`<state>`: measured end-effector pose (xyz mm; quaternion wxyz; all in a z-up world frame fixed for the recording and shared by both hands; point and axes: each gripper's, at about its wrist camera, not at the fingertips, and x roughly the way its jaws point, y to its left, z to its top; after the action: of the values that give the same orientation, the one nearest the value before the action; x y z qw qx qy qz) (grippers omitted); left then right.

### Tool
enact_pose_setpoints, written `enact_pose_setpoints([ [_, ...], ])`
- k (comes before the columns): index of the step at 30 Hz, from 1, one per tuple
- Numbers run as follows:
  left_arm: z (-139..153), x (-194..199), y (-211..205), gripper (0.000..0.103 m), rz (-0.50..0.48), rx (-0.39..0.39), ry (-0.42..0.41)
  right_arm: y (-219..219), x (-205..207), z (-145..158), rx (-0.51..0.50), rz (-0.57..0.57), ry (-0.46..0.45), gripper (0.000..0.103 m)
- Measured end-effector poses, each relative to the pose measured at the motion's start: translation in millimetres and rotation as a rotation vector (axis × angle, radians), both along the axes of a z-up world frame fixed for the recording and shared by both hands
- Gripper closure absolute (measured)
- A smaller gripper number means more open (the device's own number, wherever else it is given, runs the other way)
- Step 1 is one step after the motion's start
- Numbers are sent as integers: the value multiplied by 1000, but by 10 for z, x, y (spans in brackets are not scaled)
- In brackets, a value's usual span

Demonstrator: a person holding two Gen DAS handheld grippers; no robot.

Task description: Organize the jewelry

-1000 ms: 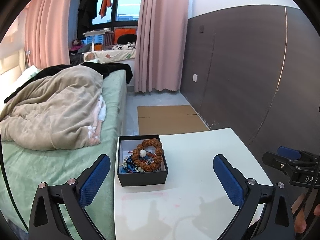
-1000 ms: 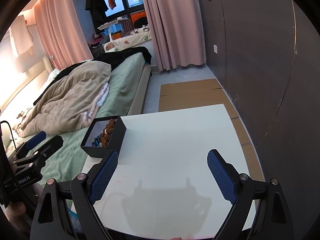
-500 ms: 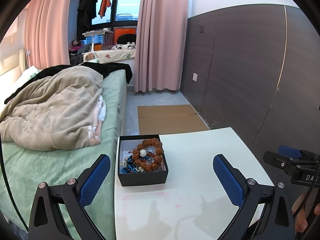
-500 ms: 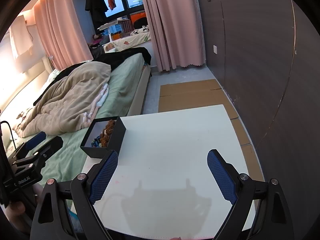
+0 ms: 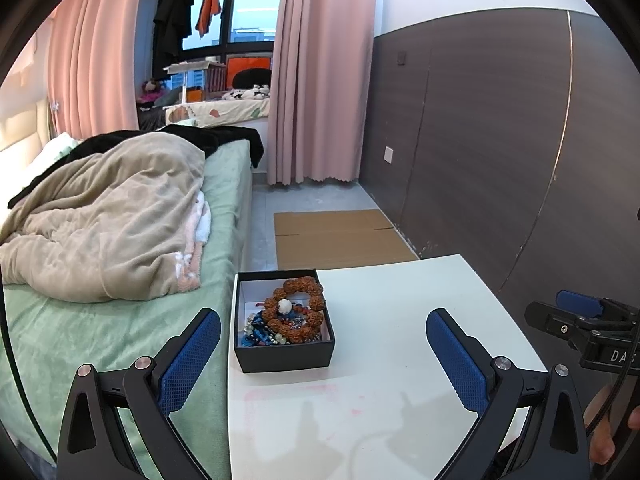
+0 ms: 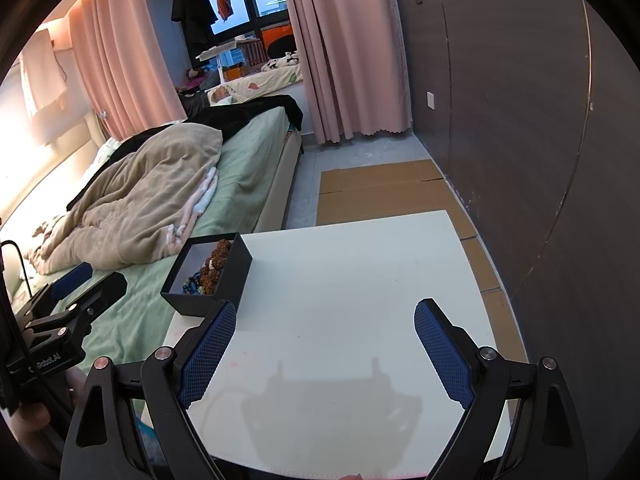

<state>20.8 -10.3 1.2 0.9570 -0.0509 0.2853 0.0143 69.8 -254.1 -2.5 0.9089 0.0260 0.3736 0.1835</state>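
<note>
A black open box [image 5: 280,354] [image 6: 236,268] sits at the left edge of the white table [image 5: 400,320] [image 6: 352,280]. Inside it lie a brown beaded bracelet [image 5: 298,308] [image 6: 218,258] with a white bead, and blue and clear beads [image 5: 256,334] [image 6: 192,284]. My left gripper [image 5: 324,360] is open, held just short of the box, nothing between its blue pads. My right gripper [image 6: 324,348] is open too, above the bare table right of the box. The right gripper [image 5: 580,320] also shows at the far right of the left wrist view, and the left gripper [image 6: 72,300] at the left of the right wrist view.
A bed with a green sheet [image 5: 100,320] and a beige blanket [image 5: 100,216] borders the table on the left. A dark panelled wall [image 5: 500,140] runs along the right. Flat cardboard [image 5: 336,236] lies on the floor beyond the table. Pink curtains [image 5: 320,72] hang at the back.
Both grippers stay open. The views have shifted only slightly; the box keeps its place on the table.
</note>
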Motion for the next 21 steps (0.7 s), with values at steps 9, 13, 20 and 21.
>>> enact_pose_setpoints([
  [9,-2,-1,-6,1,-1,1,0,6,-3,1,-1,0,-1,12],
  [13,-2,-2,-8,1,-1,2,0,2,-3,1,-3,0,-1,12],
  [20,-5,-4,-12,0,-1,2,0,-3,-2,3,-4,-1,-1,12],
  [21,-5,-4,-13,0,-1,2,0,4,-4,3,-3,0,-1,12],
])
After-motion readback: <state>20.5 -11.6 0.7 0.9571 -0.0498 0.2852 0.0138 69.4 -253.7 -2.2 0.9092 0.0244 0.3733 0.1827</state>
